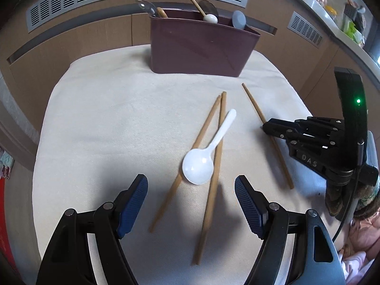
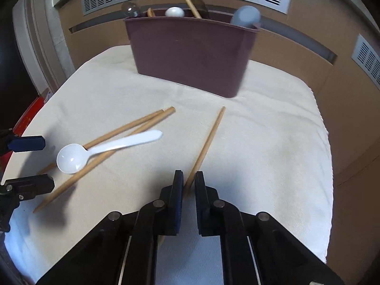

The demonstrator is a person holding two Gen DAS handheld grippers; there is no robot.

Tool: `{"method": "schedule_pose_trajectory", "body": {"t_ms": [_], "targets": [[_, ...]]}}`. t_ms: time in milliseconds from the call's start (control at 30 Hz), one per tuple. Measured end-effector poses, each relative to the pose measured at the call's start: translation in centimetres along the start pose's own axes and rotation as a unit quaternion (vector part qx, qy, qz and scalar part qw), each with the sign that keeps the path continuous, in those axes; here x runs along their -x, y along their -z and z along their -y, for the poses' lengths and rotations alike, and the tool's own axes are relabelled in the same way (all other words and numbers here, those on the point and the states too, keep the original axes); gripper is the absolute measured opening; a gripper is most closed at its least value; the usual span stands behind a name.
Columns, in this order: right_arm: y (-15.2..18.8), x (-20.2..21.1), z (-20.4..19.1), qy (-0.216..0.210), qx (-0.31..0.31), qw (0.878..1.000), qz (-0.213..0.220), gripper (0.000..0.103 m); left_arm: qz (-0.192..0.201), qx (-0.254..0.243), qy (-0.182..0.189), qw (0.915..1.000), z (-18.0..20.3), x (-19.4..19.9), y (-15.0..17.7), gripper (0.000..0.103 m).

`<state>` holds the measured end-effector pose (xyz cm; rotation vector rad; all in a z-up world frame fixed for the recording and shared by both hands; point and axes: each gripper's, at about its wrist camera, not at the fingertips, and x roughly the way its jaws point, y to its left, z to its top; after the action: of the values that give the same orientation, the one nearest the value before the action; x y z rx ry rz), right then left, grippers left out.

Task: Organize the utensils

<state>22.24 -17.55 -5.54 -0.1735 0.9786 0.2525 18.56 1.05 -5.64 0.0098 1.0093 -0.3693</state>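
Chopstick [image 2: 209,142] in shut right jaws; left jaws wide

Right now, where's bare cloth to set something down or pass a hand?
Free: the wide stretch of cloth left of the crossed chopsticks, up to the utensil holder; also the cloth right of the lone chopstick. Crowded: the centre, with the white spoon, left gripper and right gripper.

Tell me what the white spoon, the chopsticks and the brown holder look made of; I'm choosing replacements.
White spoon: likely plastic, smooth, slightly glossy, thin and evenly white.
Chopsticks: probably wood or bamboo, matte tan; no grain can be made out.
Brown holder: seemingly moulded plastic, dull maroon, thin even walls with rounded corners.
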Motion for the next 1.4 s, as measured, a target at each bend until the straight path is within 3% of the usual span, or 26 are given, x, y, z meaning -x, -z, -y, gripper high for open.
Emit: {"method": "schedule_pose_trajectory", "body": {"t_ms": [200,300,533,633,700,767,933,1133,1267,1400], "targets": [[1.8,1.2,3.6,0.012,-0.041,0.999,0.002,0.008,0.000,0.006,0.019,0.9998,0.5,-0.1,-0.3,0.076],[2.9,1.4,4.9,0.015,-0.057,0.998,-0.003,0.008,-0.006,0.002,0.008,1.0000,0.9,-0.6,-0.3,0.076],[3.8,1.9,5.2,0.009,-0.066,0.998,0.009,0.009,0.007,-0.007,0.003,0.9999,2.2,-0.4,-0.9,0.076],[4.0,2.0,5.2,0.008,-0.067,0.998,0.013,0.010,0.010,-0.035,0.040,0.9986,4.1,0.0,-1.7,0.075],[4.2,2.0,5.3,0.006,-0.070,0.997,0.015,0.010,-0.003,-0.050,0.067,0.9965,5.2,-0.5,-2.1,0.071],[4.4,2.1,5.4,0.004,-0.072,0.997,0.017,0.010,-0.021,-0.052,0.072,0.9959,5.7,-1.6,-2.4,0.062],[4.5,2.1,5.4,-0.001,-0.073,0.997,0.020,0.012,-0.047,-0.034,0.048,0.9972,4.7,-4.4,-3.6,0.060],[4.6,2.1,5.4,-0.007,-0.071,0.997,0.022,0.016,-0.063,-0.016,0.068,0.9956,4.7,-6.3,-5.8,0.059],[4.2,1.9,5.4,-0.008,-0.072,0.997,0.018,0.018,-0.079,-0.029,0.086,0.9927,6.1,-6.9,-6.2,0.059],[2.6,0.8,4.8,0.003,-0.050,0.999,0.009,0.022,-0.084,-0.048,0.071,0.9928,6.6,-6.4,-5.3,0.059]]}}
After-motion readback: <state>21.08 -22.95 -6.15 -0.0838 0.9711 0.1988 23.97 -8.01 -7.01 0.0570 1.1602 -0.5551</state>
